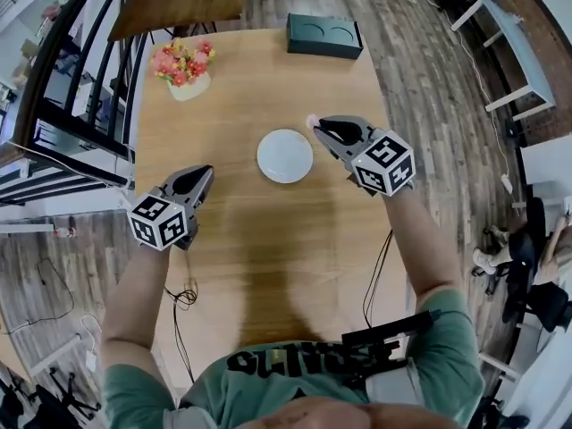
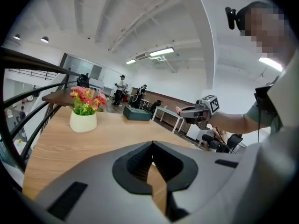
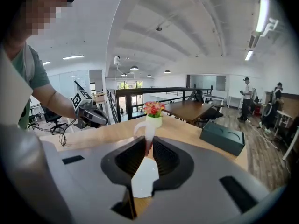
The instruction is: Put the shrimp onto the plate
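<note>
Pale curled shrimp [image 3: 145, 130] pinched by one end in the tips of the right tongs [image 1: 318, 129], probably so as to hang free for setting down. White plate [image 1: 285, 155] just below and left of those tips, bare, awaiting it. Left tongs [image 1: 204, 177] pressed together on nothing, parked well left of the plate, likely to stay clear. Wooden table [image 1: 268, 239] under both.

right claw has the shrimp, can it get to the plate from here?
Likely yes. The right claw, shut on the shrimp, sits just off the white plate's right rim, with only bare table between. The plate is empty, and the flower pot and green box stand well clear.
</note>
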`<action>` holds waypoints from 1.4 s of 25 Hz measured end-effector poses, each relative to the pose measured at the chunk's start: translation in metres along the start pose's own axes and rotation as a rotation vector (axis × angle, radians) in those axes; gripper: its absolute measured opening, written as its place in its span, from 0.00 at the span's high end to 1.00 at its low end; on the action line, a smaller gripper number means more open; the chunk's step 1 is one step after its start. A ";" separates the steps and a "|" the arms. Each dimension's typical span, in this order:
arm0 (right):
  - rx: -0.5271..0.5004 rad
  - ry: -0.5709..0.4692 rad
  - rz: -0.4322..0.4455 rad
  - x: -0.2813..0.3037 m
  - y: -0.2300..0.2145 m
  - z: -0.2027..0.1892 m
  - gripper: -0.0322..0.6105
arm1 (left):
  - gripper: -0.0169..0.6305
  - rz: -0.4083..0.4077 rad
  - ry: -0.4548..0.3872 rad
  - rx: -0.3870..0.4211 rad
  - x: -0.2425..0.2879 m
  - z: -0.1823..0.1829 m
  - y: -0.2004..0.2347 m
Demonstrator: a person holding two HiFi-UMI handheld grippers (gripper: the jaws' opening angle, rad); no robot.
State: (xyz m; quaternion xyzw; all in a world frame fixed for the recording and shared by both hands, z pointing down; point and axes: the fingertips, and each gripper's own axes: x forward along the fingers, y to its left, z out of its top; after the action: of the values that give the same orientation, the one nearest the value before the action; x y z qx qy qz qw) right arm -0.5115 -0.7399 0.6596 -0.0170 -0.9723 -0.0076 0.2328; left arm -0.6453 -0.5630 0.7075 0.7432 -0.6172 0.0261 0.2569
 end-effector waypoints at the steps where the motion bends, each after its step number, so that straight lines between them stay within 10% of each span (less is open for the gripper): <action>1: -0.002 0.015 0.006 0.011 -0.001 -0.009 0.86 | 0.97 -0.004 0.004 0.006 0.007 -0.006 0.006; 16: -0.054 0.248 0.106 0.136 0.023 -0.123 0.86 | 0.97 -0.041 -0.037 0.059 0.068 -0.045 0.055; 29: -0.144 0.379 0.097 0.150 0.038 -0.144 0.86 | 0.97 -0.065 -0.045 0.084 0.068 -0.055 0.059; 35: -0.099 0.294 0.122 0.152 0.046 -0.130 0.49 | 0.97 -0.082 -0.042 0.070 0.070 -0.058 0.059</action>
State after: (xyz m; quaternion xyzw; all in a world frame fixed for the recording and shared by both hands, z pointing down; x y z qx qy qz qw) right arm -0.5862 -0.6924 0.8444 -0.0864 -0.9234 -0.0437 0.3714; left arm -0.6674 -0.6084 0.8027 0.7769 -0.5900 0.0213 0.2185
